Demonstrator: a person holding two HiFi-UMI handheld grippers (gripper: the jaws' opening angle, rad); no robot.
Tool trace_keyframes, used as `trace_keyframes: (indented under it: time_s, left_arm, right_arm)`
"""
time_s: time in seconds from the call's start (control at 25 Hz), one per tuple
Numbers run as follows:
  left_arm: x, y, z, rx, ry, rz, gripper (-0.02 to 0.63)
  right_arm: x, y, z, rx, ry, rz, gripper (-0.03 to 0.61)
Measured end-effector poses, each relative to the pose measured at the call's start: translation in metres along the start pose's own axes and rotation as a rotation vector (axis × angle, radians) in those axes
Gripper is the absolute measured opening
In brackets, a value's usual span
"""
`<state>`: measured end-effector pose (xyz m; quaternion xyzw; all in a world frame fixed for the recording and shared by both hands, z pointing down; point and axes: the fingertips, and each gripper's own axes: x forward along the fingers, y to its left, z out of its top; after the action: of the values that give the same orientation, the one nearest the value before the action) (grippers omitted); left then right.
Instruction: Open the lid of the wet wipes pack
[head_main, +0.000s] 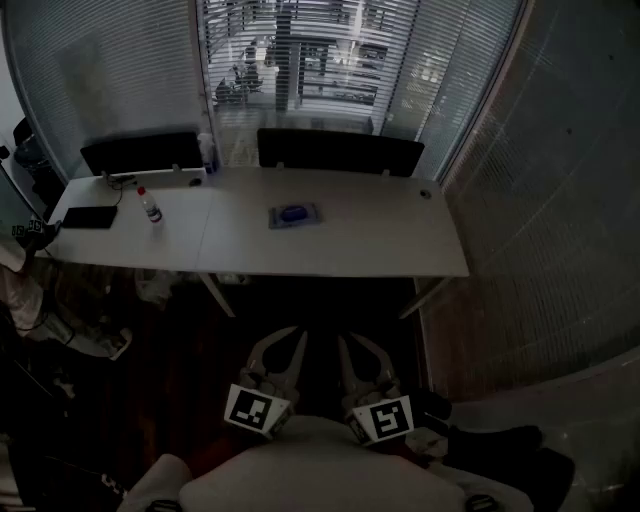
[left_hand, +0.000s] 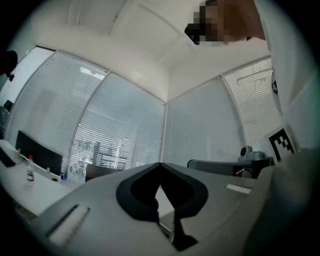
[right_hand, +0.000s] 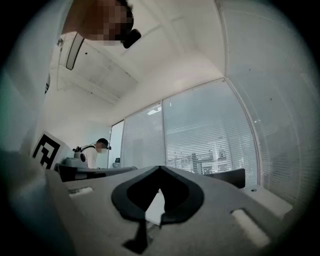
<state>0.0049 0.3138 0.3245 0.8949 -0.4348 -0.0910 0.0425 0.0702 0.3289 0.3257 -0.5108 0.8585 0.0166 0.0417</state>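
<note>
The wet wipes pack (head_main: 295, 215) lies flat near the middle of the long white table (head_main: 380, 240), far ahead of me; its blue lid looks closed. Both grippers are held low against my body, well short of the table. My left gripper (head_main: 293, 338) has its fingertips together and holds nothing. My right gripper (head_main: 348, 345) is likewise shut and empty. In the left gripper view the jaws (left_hand: 160, 164) meet at a point against the blinds. The right gripper view shows the same closed tips (right_hand: 160, 168). The pack is not visible in either gripper view.
A small bottle (head_main: 150, 207) and a black flat item (head_main: 90, 217) sit at the table's left end. Two dark monitors (head_main: 340, 150) stand along the far edge. A glass wall (head_main: 540, 200) runs down the right. Another person (right_hand: 95, 152) stands in the distance.
</note>
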Motion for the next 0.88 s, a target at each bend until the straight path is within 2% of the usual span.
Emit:
trace_keyframes:
  time_s: [0.2,0.44,0.88]
  left_arm:
    - [0.007,-0.008,-0.004,-0.001,0.012,-0.016,0.003]
    - [0.022,-0.018,-0.009,0.012,0.028,-0.014,0.003]
    - [0.060,-0.065,-0.027,0.039,0.037,-0.058,0.003]
  right_arm:
    - [0.000,-0.008,0.004,0.003,-0.002,0.002,0.000]
    - [-0.009,-0.026,0.009,0.129,-0.056,0.029,0.000]
    - [-0.038,-0.073,0.000,0.104,-0.071,0.008,0.000]
